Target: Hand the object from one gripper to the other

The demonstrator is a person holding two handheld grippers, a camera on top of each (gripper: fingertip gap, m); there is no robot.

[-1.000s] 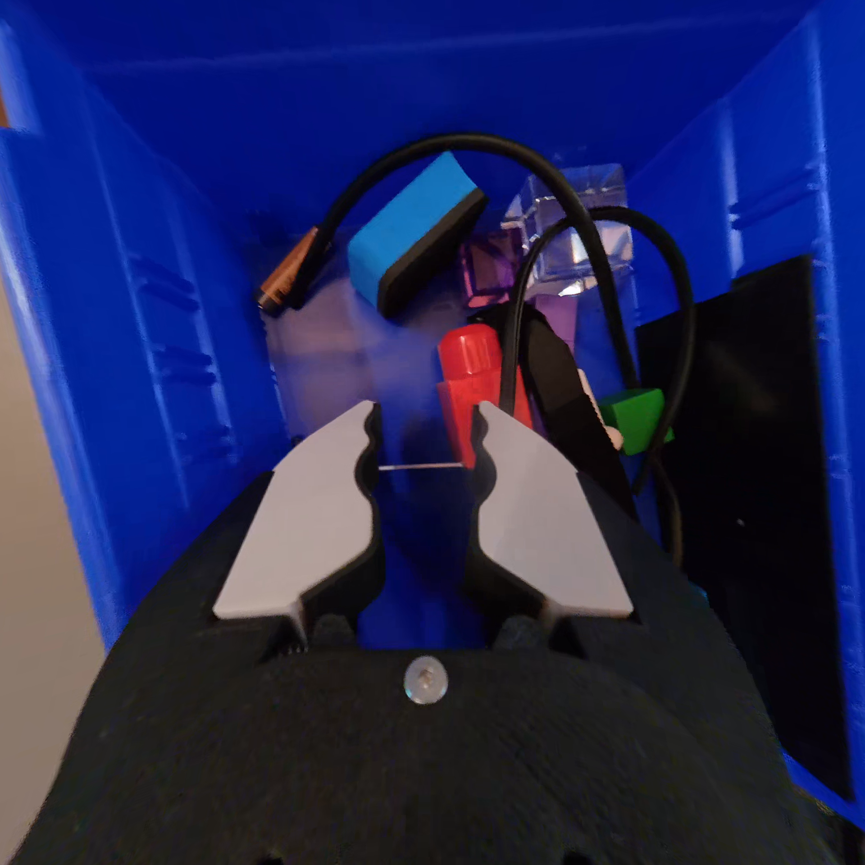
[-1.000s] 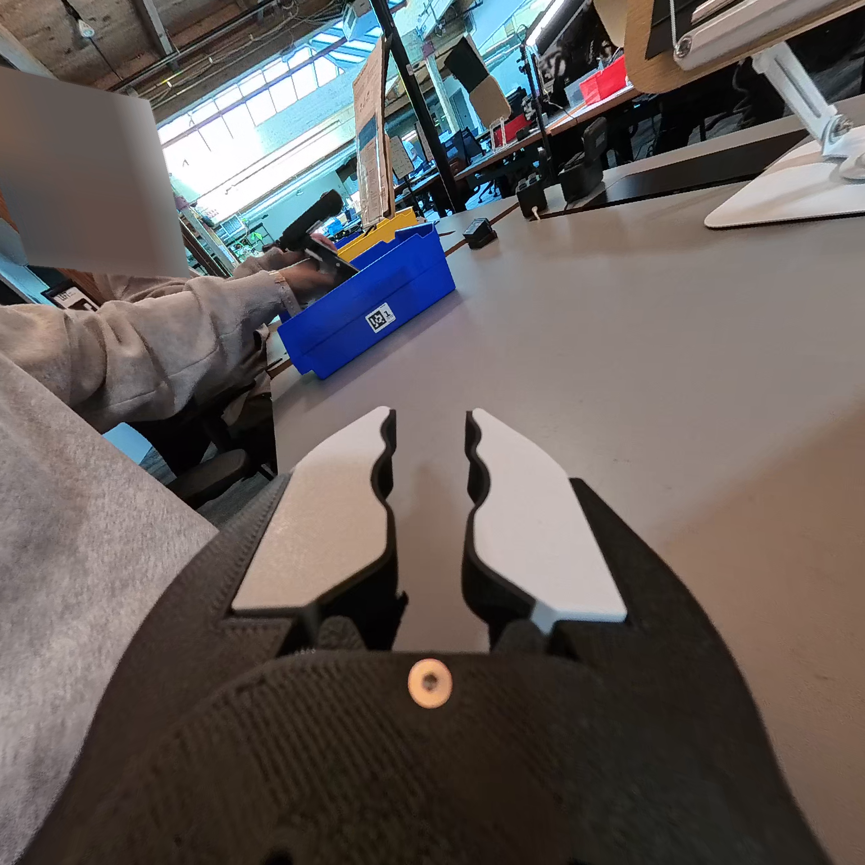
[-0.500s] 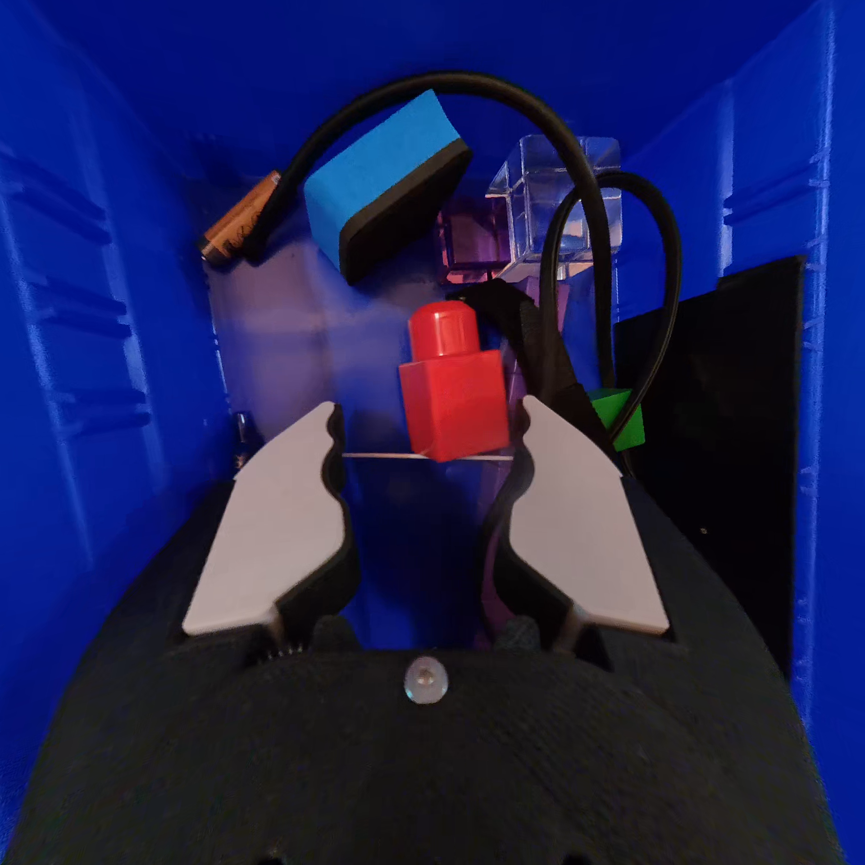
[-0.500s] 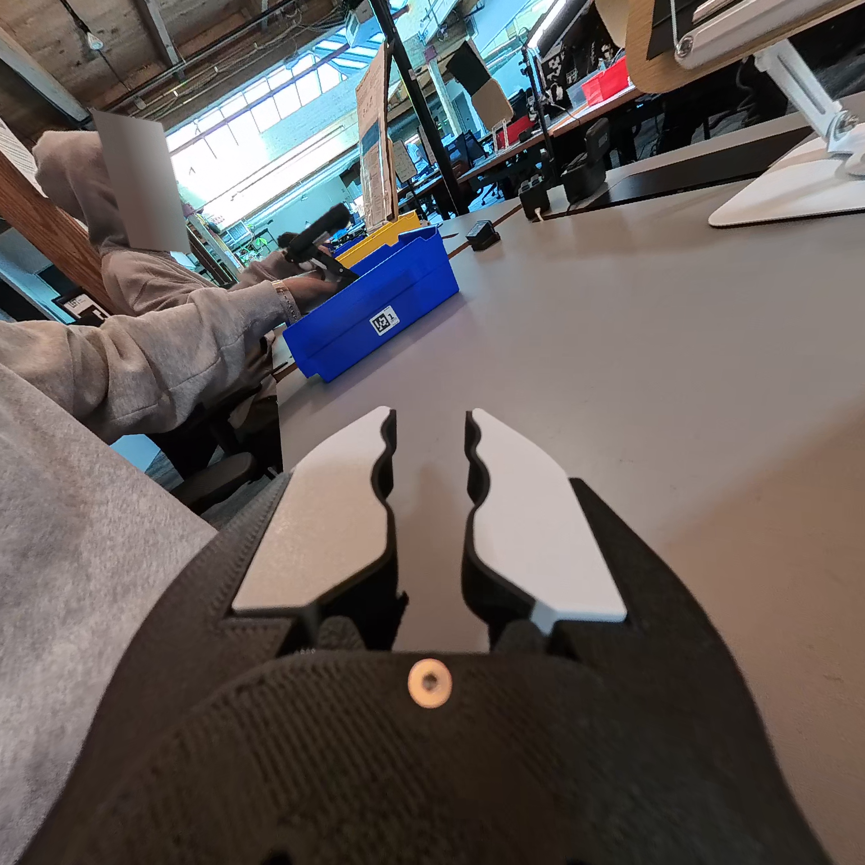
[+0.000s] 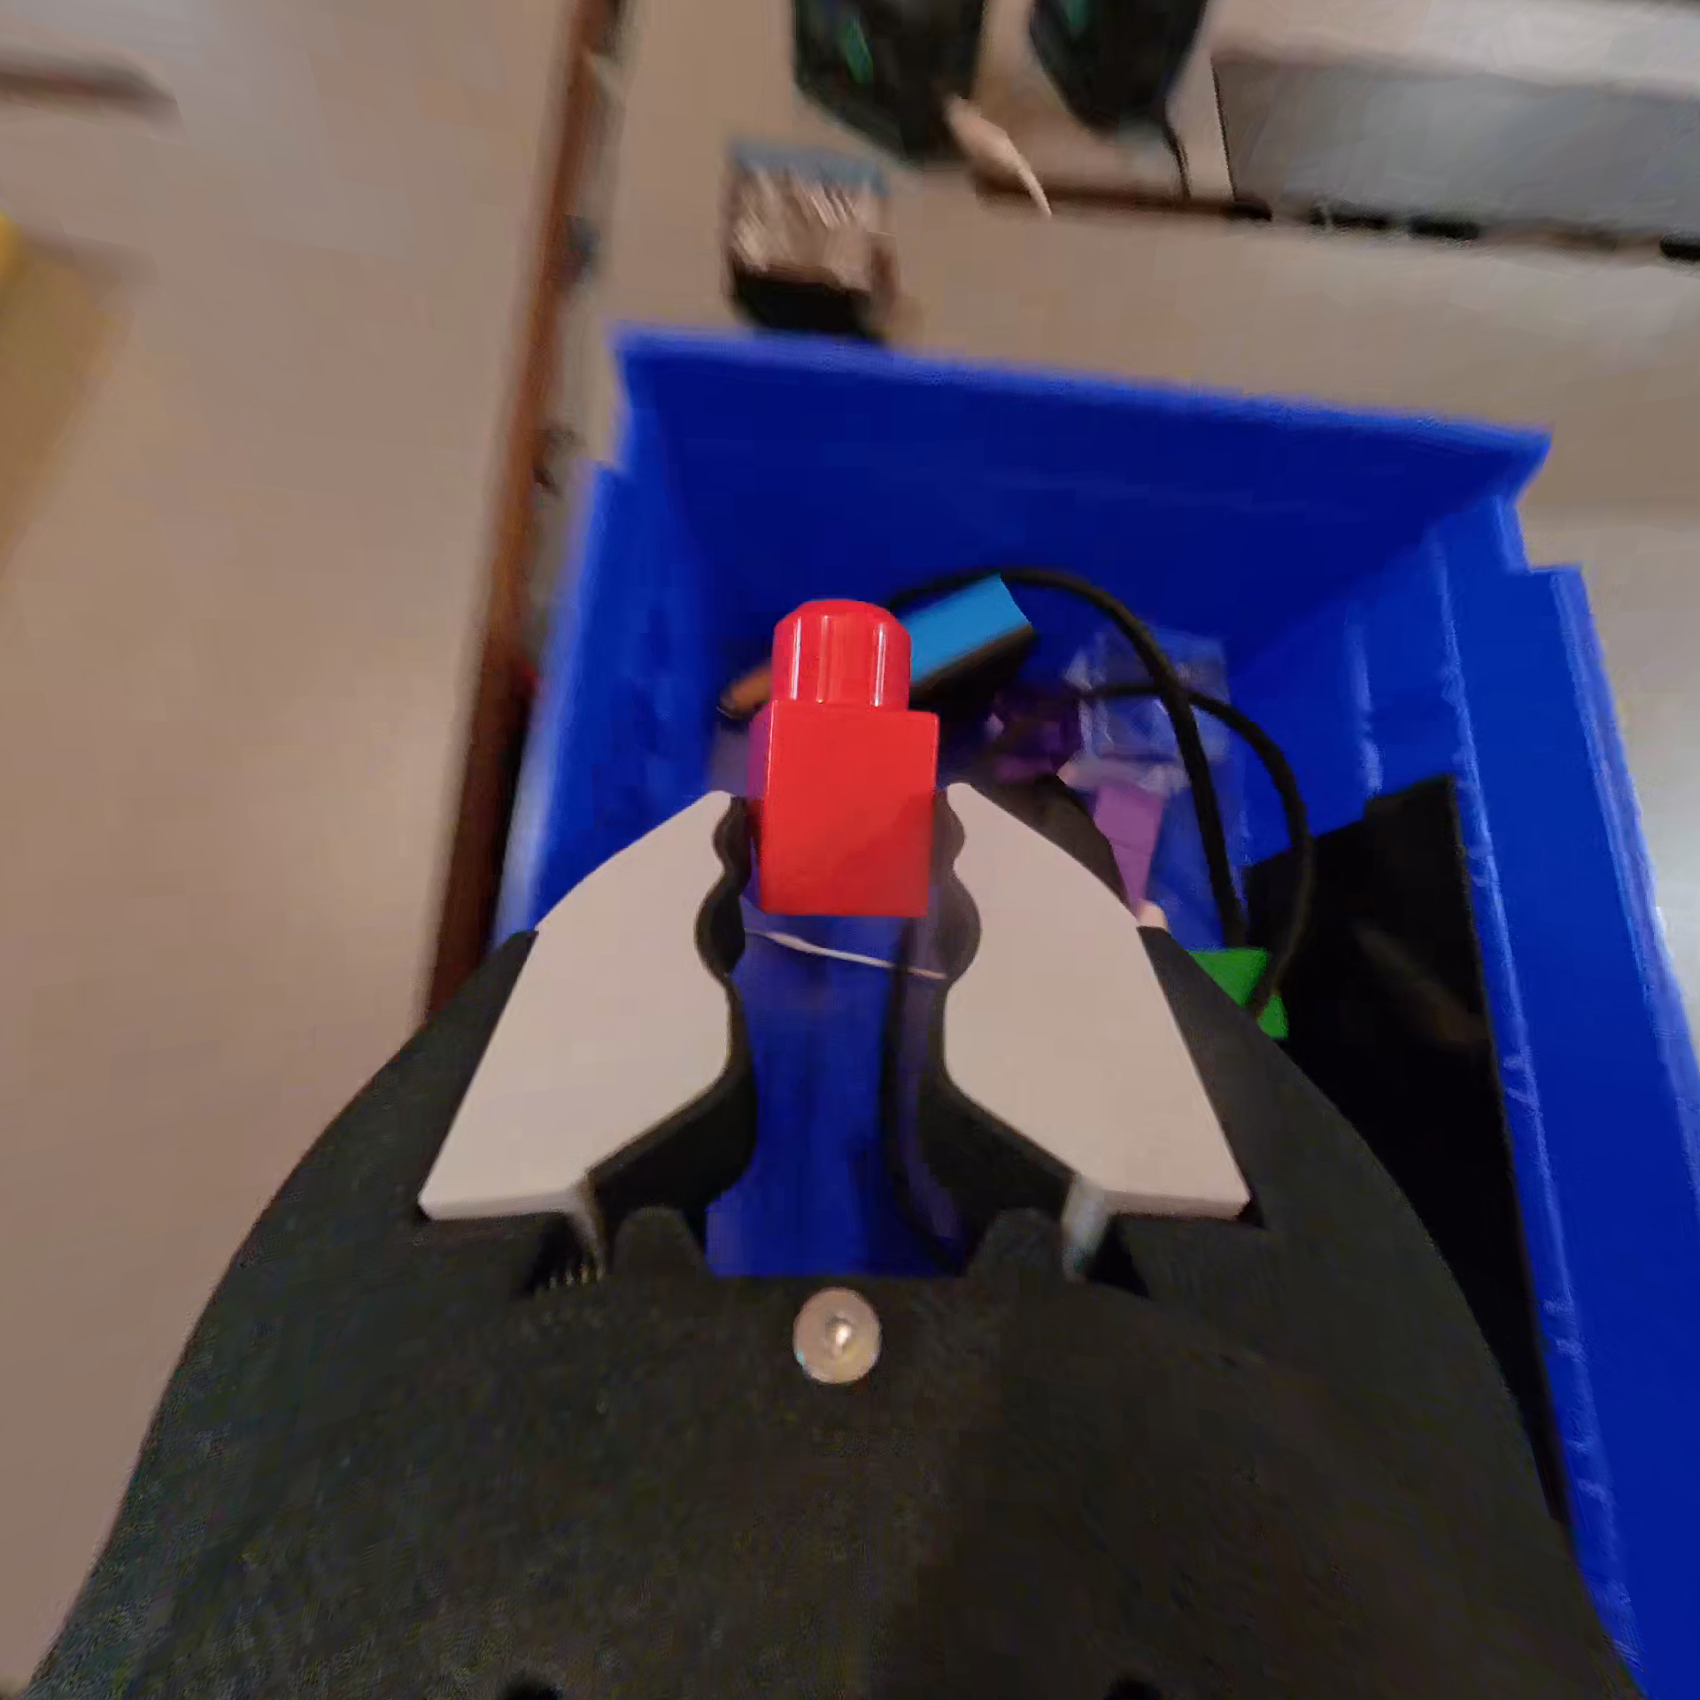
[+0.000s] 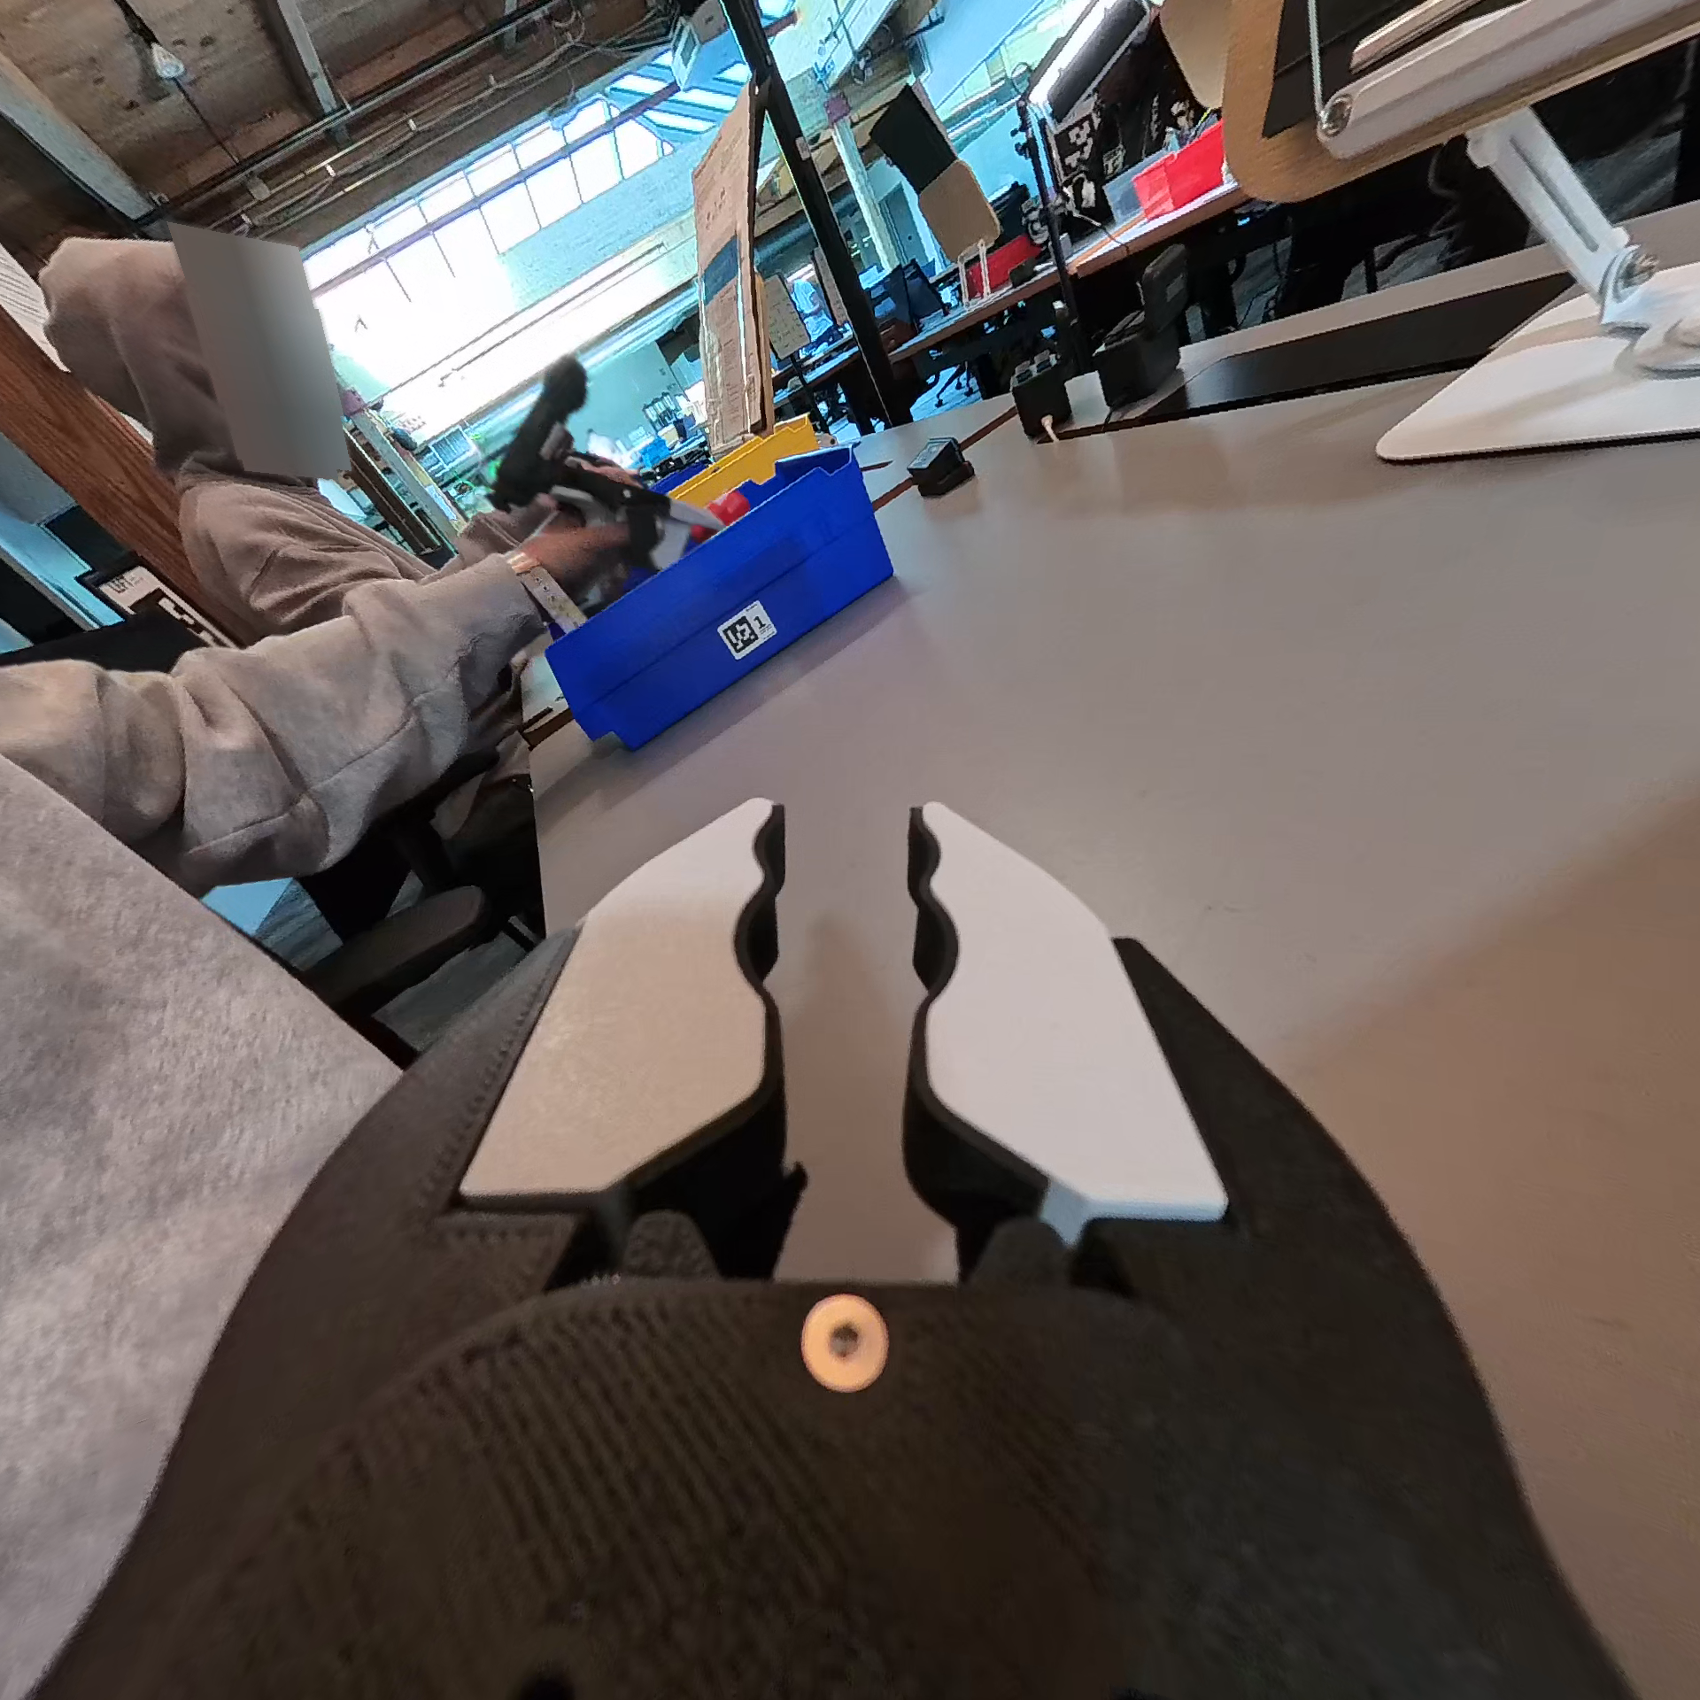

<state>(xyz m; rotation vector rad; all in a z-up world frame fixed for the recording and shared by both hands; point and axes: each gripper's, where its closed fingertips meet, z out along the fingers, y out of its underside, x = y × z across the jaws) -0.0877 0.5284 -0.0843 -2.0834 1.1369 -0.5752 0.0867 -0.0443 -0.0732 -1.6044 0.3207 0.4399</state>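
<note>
My left gripper [image 5: 839, 809] is shut on a red toy brick [image 5: 842, 791] with a round stud on top, held above the blue bin [image 5: 1058, 478]. In the right wrist view the left gripper [image 6: 685, 529] shows far off above the blue bin [image 6: 736, 598], with the red brick [image 6: 729, 505] at its tip. My right gripper [image 6: 846, 828] is open and empty, low over the grey table [image 6: 1288, 690], well apart from the bin.
The bin holds a blue sponge block [image 5: 961, 626], a black cable [image 5: 1196, 736], clear and purple blocks [image 5: 1113, 727], a green piece [image 5: 1237, 984] and a black plate [image 5: 1380, 1012]. A yellow bin [image 6: 750, 455] stands behind it. A white monitor stand [image 6: 1564, 368] is at the far right. Left tips to right tips: about 60 cm.
My left gripper closed on the red brick and lifted it up out of the bin. The right gripper stayed open and nearly still.
</note>
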